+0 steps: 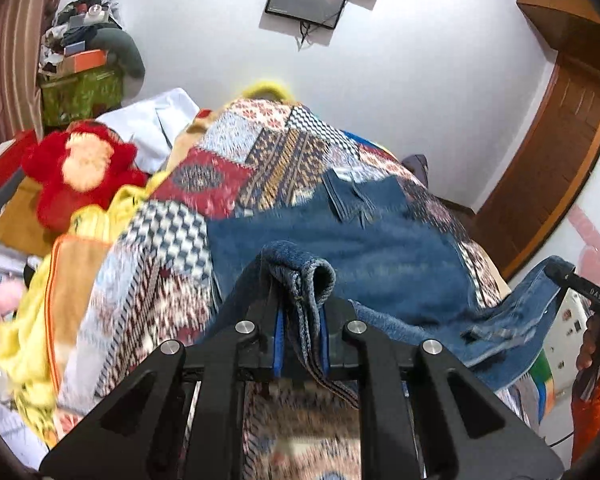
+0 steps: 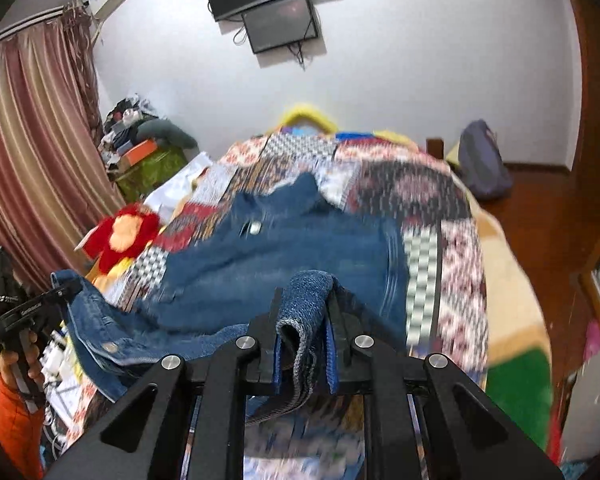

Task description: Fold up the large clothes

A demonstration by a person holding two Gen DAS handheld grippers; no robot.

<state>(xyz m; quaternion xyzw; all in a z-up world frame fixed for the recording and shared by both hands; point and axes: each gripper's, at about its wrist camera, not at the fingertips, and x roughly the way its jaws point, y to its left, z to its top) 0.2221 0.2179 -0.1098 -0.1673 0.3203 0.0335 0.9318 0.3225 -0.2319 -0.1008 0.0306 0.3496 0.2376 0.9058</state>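
In the left wrist view, the left claw [image 1: 300,312] is seen clamped on a bunched edge of the denim garment [image 1: 340,248], which is spread over the patchwork bed [image 1: 220,160]. In the right wrist view, the right claw [image 2: 304,332] is likewise clamped on another edge of it. The denim is judged heavy, thick and limp, best gripped at hems.

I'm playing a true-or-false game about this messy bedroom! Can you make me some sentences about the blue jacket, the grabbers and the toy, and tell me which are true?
1. Both grabbers pinch the blue denim jacket. True: the left gripper and right gripper are each shut on an edge.
2. The jacket lies on a plain white sheet. False: on a patchwork bedspread.
3. A red plush toy sits beside the bedspread. True.
4. The screen on the wall shows a cartoon. False: it is dark.
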